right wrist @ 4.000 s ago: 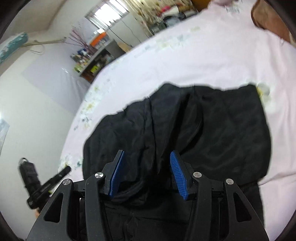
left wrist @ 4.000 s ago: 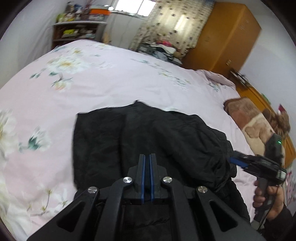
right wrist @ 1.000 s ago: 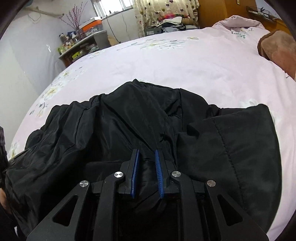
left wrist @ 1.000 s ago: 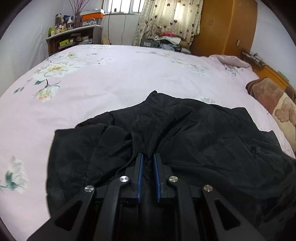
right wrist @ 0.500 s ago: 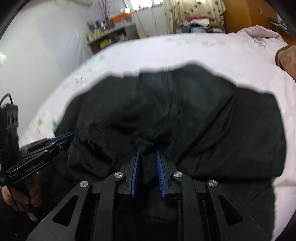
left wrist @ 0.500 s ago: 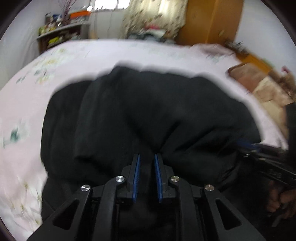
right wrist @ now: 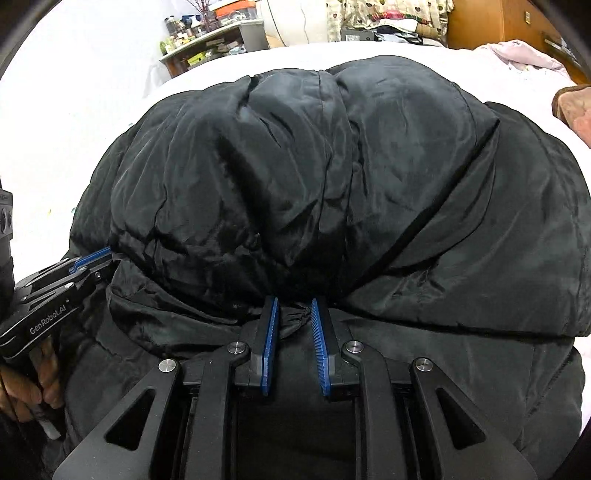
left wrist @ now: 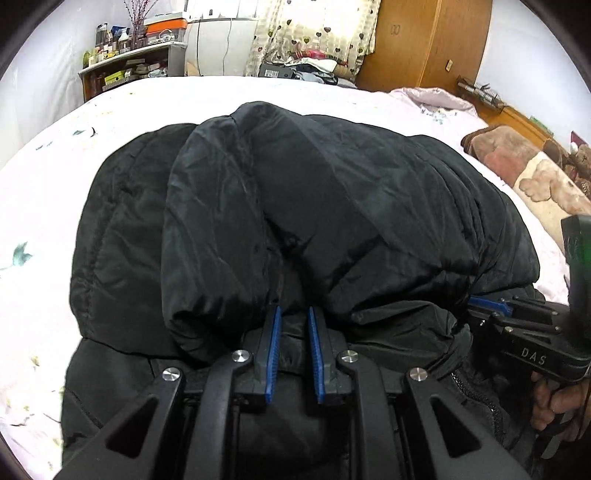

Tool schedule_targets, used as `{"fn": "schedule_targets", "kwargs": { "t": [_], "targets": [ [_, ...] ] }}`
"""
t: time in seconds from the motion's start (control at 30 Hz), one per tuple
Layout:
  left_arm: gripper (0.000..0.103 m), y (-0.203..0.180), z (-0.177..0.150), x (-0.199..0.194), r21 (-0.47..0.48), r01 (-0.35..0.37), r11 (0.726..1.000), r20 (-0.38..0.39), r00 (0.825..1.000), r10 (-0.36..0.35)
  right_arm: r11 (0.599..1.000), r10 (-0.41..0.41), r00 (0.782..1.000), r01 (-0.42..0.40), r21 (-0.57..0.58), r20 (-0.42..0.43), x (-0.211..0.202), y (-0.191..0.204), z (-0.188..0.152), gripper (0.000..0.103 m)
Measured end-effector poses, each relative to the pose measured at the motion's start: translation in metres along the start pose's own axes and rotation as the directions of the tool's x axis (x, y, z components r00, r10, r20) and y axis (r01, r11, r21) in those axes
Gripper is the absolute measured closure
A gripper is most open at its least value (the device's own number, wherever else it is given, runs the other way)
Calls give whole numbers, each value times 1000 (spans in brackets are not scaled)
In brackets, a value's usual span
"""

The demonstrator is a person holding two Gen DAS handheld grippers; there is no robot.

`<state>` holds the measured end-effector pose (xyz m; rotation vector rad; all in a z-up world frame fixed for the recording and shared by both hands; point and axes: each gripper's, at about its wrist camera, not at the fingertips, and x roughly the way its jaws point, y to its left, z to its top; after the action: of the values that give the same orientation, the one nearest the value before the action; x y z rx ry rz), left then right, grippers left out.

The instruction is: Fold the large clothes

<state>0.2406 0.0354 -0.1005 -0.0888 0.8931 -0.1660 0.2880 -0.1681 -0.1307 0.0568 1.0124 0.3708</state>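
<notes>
A large black padded jacket lies on the pink floral bed, its far part folded back over the near part in a thick roll. My left gripper is shut on the near edge of that folded layer, on the left side. My right gripper is shut on a bunched bit of the same edge on the jacket, further right. Each gripper shows in the other's view: the right gripper at the right, the left gripper at the left.
A brown bear-print blanket lies at the bed's right side. A cluttered shelf, curtains and a wooden wardrobe stand beyond the bed's far edge. The pink sheet surrounds the jacket.
Both grippers pulled the jacket's far part toward me, folding it over the near part. Four seconds ago the right gripper was open and the jacket lay flat.
</notes>
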Motion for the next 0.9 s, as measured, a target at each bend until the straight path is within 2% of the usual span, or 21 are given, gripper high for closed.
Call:
{"fn": "schedule_targets", "kwargs": {
  "t": [0.07,0.13,0.23,0.3,0.4,0.43,0.57,0.73,0.8,0.9],
  "targets": [
    [86,-1,4,-14,-11,5,1000,-16,1000,-6,1000,-24,1000,24,7,-19,-9,5,8,84],
    [86,-4,3,-30,-24,30,999,-3,1000,-30,999,-40,999,40,1,18,-29,15,7,84],
    [86,-15,-5,-51,-13,84,996,31,996,-83,1000,-11,997,11,2,82,-57,23,-2,84],
    [86,-24,-10,-48,3,108,994,21,994,-108,1000,16,997,-15,-8,77,-57,28,-9,84],
    [86,-31,-21,-27,30,79,996,-28,997,-78,1000,-1,1000,1,-28,4,-33,30,-20,84],
    [86,-27,-25,-18,14,74,997,-54,996,-74,999,-10,1000,10,-37,-19,-24,29,-23,84],
    [86,-22,-29,-15,-18,81,997,-78,994,-82,1000,0,1000,0,-23,-28,-25,26,-25,84],
    [86,-23,-28,-46,-10,69,998,-68,995,-69,1000,-7,1000,7,-4,-2,-61,23,-30,83],
    [86,-22,-32,-61,-10,61,998,-50,997,-61,1000,-3,1000,3,9,26,-79,20,-36,74],
    [86,-21,-41,-87,-5,54,999,-19,998,-54,1000,5,998,-7,28,60,-106,16,-50,70]
  ]
}}
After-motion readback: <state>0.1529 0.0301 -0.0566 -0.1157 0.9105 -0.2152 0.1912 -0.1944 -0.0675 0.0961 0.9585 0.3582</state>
